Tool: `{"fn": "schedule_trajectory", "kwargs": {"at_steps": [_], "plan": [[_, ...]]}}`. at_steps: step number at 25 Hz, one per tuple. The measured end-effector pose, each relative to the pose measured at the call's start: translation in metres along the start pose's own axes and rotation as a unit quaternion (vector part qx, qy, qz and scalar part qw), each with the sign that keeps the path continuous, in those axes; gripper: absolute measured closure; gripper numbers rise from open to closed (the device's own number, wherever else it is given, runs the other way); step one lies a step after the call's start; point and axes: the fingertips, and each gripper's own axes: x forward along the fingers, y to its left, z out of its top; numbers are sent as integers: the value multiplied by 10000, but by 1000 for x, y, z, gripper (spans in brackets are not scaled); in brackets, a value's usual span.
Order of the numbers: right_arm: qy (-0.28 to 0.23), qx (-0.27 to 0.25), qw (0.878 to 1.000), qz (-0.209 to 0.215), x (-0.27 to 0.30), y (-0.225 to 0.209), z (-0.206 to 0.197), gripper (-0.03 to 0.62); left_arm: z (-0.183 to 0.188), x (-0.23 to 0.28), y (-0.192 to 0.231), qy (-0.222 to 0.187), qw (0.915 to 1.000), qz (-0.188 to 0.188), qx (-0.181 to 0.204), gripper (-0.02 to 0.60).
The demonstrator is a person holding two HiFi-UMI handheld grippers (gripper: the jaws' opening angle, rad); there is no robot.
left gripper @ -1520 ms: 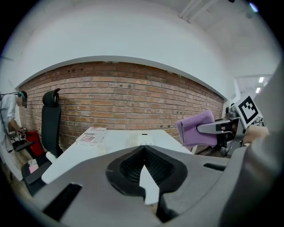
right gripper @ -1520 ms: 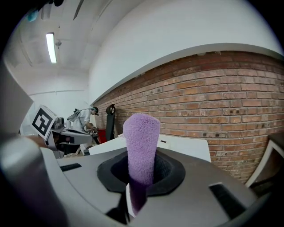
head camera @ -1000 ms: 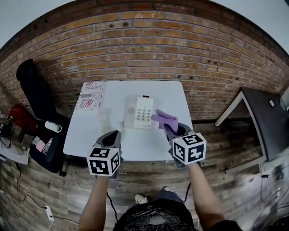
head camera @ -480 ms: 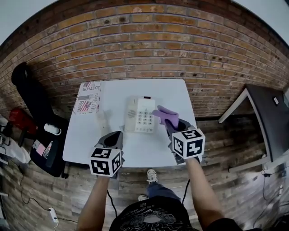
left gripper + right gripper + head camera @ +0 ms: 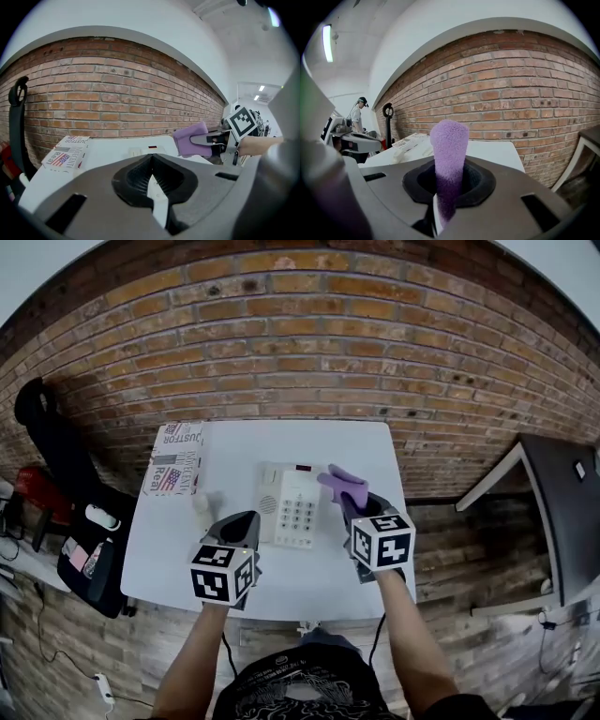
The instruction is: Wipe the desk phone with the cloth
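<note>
**Cloth held beside the phone**

The right gripper's (image 5: 356, 507) fingers clamp the purple cloth (image 5: 344, 486), just right of the desk phone (image 5: 291, 504). The left gripper's (image 5: 239, 521) fingers are together and empty, near the phone's left side. The phone lies on the white surface (image 5: 309, 568).

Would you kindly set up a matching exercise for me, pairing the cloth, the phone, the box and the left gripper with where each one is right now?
Things:
1. cloth
2. phone
3. box
4. left gripper

Places:
A. at the far left corner of the table
B. over the near part of the table, jaws together, nothing in them
C. pinched in the right gripper
D. lying in the middle of the table

Pairs: 1-C, 2-D, 3-A, 4-B.
</note>
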Motion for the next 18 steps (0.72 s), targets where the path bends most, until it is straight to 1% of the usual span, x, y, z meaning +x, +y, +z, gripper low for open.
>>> {"fn": "schedule_trajectory", "kwargs": {"at_steps": [5,10,13,15,18], "plan": [[106,55,9999,30,35,-19,0,549,7,28,5,11,9999,87,-54,575],[67,439,9990,29,67,-35,-3,549,8,50,9,115,9998,167,-83,575],[93,573,9983,3,84,-42,-8,549,6,60,13,160,9994,257,-142,575],[137,643,9978,53,95,-43,-12,549,4,66,15,195,9991,322,-169,575],[201,770,9966,233,108,-41,-17,549,-1,72,16,256,9988,383,-187,575]]}}
